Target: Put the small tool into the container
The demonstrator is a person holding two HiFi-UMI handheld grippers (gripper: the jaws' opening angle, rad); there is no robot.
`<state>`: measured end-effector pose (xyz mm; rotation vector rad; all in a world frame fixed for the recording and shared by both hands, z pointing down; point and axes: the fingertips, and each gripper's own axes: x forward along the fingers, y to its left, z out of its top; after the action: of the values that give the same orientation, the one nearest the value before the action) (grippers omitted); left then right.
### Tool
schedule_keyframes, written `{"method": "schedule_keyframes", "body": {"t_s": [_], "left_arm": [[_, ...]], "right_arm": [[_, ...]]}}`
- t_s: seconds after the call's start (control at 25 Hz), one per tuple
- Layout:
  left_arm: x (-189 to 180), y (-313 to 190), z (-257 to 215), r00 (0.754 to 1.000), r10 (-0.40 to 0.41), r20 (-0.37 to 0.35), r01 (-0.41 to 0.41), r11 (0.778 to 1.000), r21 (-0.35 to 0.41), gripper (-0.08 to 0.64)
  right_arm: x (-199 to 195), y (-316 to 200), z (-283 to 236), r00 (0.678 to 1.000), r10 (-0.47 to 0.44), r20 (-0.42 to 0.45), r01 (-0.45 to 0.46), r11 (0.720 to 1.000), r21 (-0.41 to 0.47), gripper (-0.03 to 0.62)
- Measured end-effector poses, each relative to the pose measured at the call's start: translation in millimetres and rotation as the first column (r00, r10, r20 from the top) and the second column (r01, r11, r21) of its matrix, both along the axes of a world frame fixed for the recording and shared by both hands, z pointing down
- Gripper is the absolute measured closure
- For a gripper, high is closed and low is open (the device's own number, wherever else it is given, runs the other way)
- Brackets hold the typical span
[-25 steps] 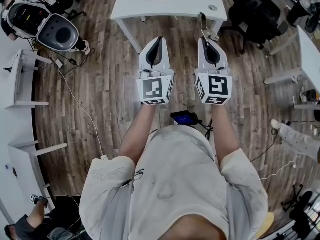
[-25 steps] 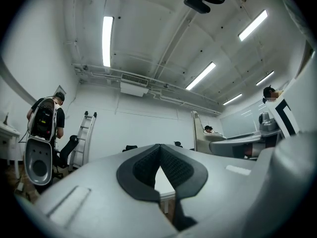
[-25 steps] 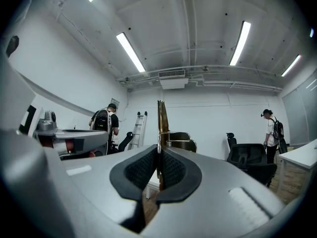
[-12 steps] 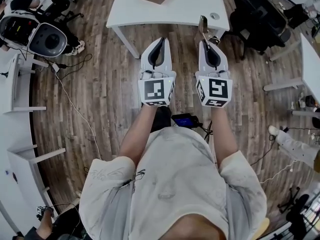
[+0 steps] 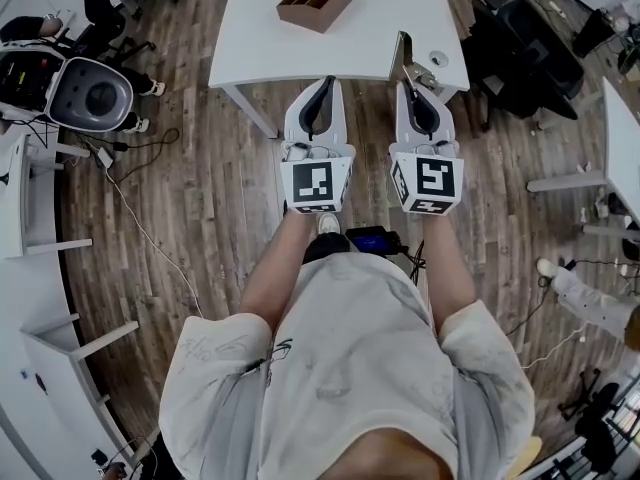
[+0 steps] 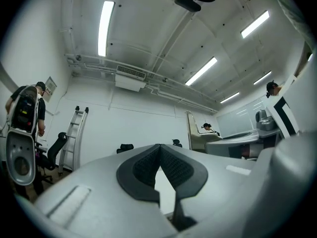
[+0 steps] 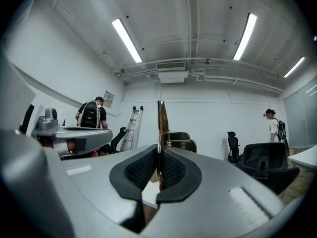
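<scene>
The person holds one gripper in each hand, side by side, above the wood floor [image 5: 200, 188] and just at the near edge of the white desk [image 5: 260, 28].

The right gripper [image 5: 409, 81] is closed tight on the tool [image 5: 402, 52]. In the right gripper view, the two black pads [image 7: 141, 168] press on the tool [image 7: 162, 120] from both sides. The tool is thin and brown-gold. It stands up straight out of the jaws. A wider metal part of it sticks out to one side, past the tips. From the head view, the tool pokes out over the near edge of the desk, close to the near right corner.

The left gripper [image 5: 325, 81] is closed too, but it holds nothing. In the left gripper view, its pads [image 6: 176, 170] meet at the tips, and only a small gap shows lower down between them.

The container [image 5: 315, 0] is a brown tray with a few parts inside. It sits by the far edge of the desk, about in the middle. It is well apart from the tool and both grippers.
</scene>
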<state>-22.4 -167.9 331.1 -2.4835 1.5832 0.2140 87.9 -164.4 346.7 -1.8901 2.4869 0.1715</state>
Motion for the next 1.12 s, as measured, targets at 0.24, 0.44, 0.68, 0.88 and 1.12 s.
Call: {"method": "schedule_keyframes", "body": {"t_s": [0.24,0.44,0.68,0.88,1.12], "left_arm": [[-6.2,-24.4,-0.6,1.0,0.011,-0.006,-0.011,1.0,-0.022,0.549],[-9.1,-41.4,-6.3,0.999,0.027,-0.022,-0.028,0.999,-0.016,0.549],[-7.1,-55.4,-0.3,0.999,0.04,-0.028,-0.041,0.998,-0.048,0.549],[-4.7,-64.0,2.2,0.999,0.038,-0.013,-0.038,0.998,-0.053,0.549],[-10.2,-80.8,1.9,1.0,0.013,-0.02,-0.014,0.999,-0.053,0.549]], "right_arm": [[-5.7,-23.0,-0.5,1.0,0.006,0.005,-0.006,1.0,-0.008,0.584],[-12.7,-38.2,0.7,1.0,0.006,-0.001,-0.006,1.0,-0.012,0.584],[-11.9,-48.7,2.3,1.0,0.013,-0.009,-0.013,0.999,-0.032,0.584],[-7.6,-59.0,6.2,1.0,0.011,-0.002,-0.011,0.999,-0.045,0.584],[-17.6,-74.4,12.4,1.0,-0.027,-0.01,0.026,0.999,-0.042,0.584]]}}
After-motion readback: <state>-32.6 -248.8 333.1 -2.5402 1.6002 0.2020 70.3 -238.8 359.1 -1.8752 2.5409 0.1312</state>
